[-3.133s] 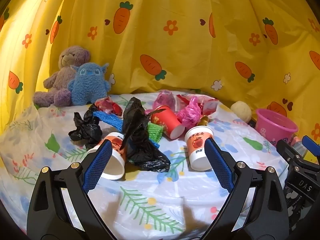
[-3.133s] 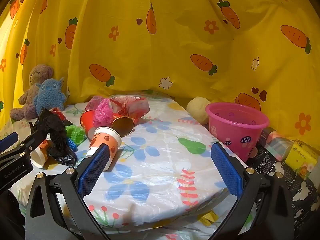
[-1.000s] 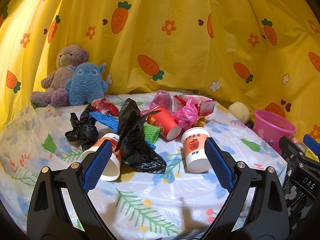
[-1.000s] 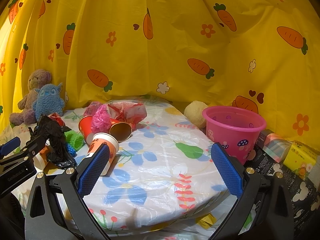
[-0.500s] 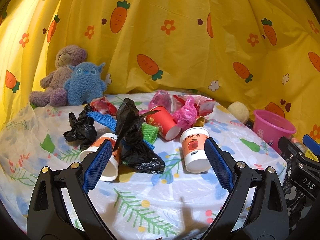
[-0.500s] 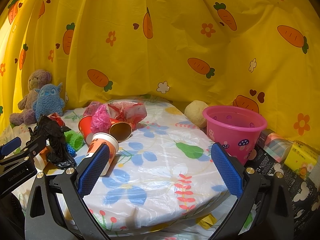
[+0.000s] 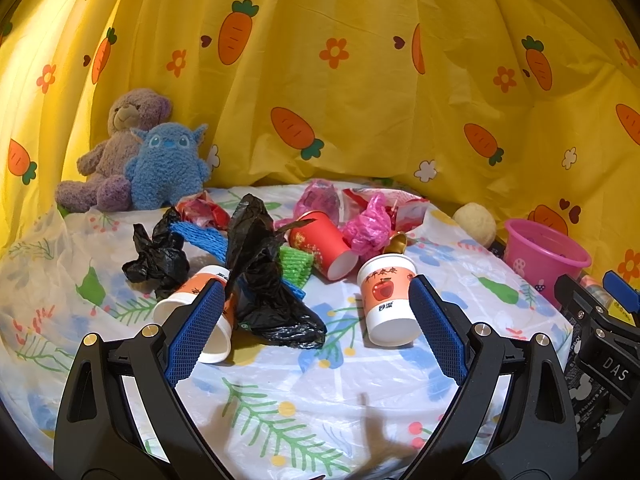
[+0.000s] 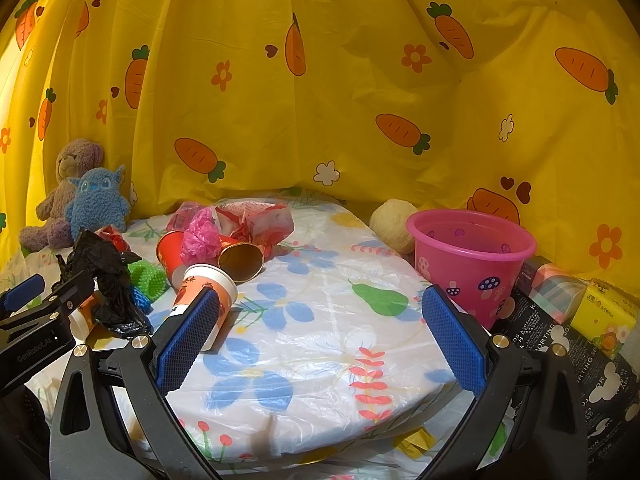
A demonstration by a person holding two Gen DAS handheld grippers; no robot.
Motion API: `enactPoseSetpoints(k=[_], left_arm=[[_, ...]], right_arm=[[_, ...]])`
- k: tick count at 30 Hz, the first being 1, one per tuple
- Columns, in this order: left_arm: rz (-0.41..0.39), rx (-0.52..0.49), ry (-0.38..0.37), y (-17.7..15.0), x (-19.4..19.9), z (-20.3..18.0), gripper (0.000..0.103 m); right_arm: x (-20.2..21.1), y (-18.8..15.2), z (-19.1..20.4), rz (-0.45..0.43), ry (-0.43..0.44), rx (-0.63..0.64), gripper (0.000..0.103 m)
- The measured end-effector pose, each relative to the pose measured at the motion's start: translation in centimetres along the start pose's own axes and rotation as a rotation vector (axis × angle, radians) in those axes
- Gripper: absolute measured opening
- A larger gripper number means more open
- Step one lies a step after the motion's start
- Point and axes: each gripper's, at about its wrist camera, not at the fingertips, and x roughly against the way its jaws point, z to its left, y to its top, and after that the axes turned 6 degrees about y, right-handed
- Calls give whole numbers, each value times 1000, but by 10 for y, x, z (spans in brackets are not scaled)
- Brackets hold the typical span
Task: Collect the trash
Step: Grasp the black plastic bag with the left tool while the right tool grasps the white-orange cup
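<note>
The left gripper (image 7: 314, 330) hovered low over the near edge of the desk (image 7: 280, 420), its blue-padded jaws spread wide and holding nothing. The right gripper (image 8: 320, 334) hung likewise over the desk's right side, jaws wide apart and empty.

Closest to the left gripper lay a crumpled black plastic bag (image 7: 264, 280), draped partly over an orange-and-white paper cup (image 7: 200, 320) tipped on its side, so the bag hid much of that cup. Just right of the bag, a second apple-printed cup (image 7: 386, 304) lay tilted with its mouth toward the camera. A smaller black bag (image 7: 158, 258) sat to the left, touching a blue foam net (image 7: 202, 238). A green foam net (image 7: 296, 264) was wedged between the big bag and a red paper cup (image 7: 322, 244) lying on its side.

Behind these, a pink plastic bag (image 7: 368, 226), a gold-lined cup (image 8: 242, 258) and red-and-white wrappers (image 8: 260, 216) were heaped together.

A pink bucket (image 8: 470, 256) stood upright off the desk's right edge, well apart from the trash, beside a pale ball (image 8: 390, 220) and boxes (image 8: 560, 292). At the far left, a purple teddy bear (image 7: 116, 148) and blue plush toy (image 7: 166, 166) leaned against the yellow carrot-print curtain (image 7: 360, 80).
</note>
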Motion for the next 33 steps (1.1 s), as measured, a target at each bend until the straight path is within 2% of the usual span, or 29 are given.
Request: enactPoseSetpoints(k=[9,17,27,33], left_arm=[[7,13,-22,-4,-8,6,92],[-5,58,12,-5,-15,29,92],[-21,121,89,-4,-24,69,90],[-32,139,113,-4,-29,82,90]], right_arm=[[-1,1,0,5,3,0,98],[-19,-8,11,11,45,2,98],[-60,-16,56,53,175,39,98],[-92,-23,80,108,209,57,93]])
